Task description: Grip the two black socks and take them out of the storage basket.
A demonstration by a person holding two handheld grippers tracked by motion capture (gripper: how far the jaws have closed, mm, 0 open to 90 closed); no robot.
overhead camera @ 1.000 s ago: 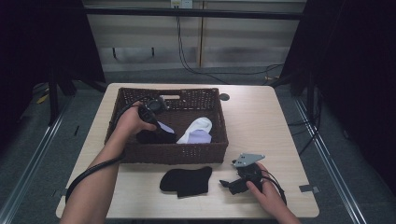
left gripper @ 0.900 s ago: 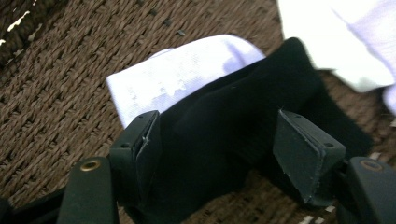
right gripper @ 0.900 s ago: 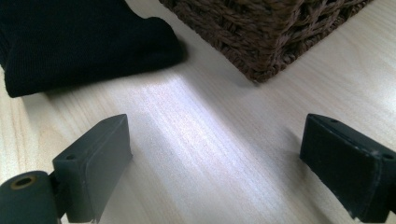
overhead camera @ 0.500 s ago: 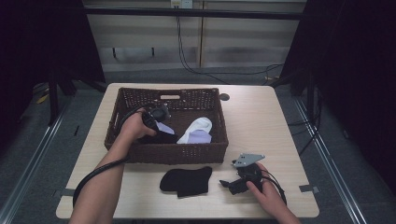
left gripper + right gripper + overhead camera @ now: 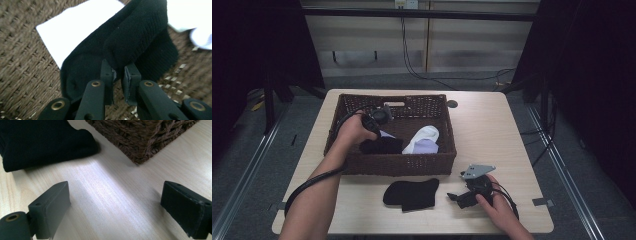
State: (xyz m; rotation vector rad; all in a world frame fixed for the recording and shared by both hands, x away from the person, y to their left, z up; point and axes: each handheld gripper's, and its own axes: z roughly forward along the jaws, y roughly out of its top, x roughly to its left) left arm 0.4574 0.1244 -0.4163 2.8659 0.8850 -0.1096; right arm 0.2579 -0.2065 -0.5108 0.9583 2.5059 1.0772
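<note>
inside the wicker basket [image 5: 362, 165], near its left wall, the left tongs [image 5: 119, 75] have just been closing and now pinch a fold of the black sock [image 5: 135, 42]. the right tongs [image 5: 115, 205] rest wide apart on the desk [image 5: 105, 195] by its front edge. that thin pinch could slip on lifting.

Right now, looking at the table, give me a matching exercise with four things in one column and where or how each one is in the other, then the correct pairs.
Things:
1. left tool
2. right tool
3. white sock
4. black sock on the table

Places or states:
A. lies loose inside the wicker basket
B. flat on the wood in front of the basket
C. pinching a black sock in the basket
D. jaws wide apart, nothing between them

Pairs: 1-C, 2-D, 3-A, 4-B
</note>
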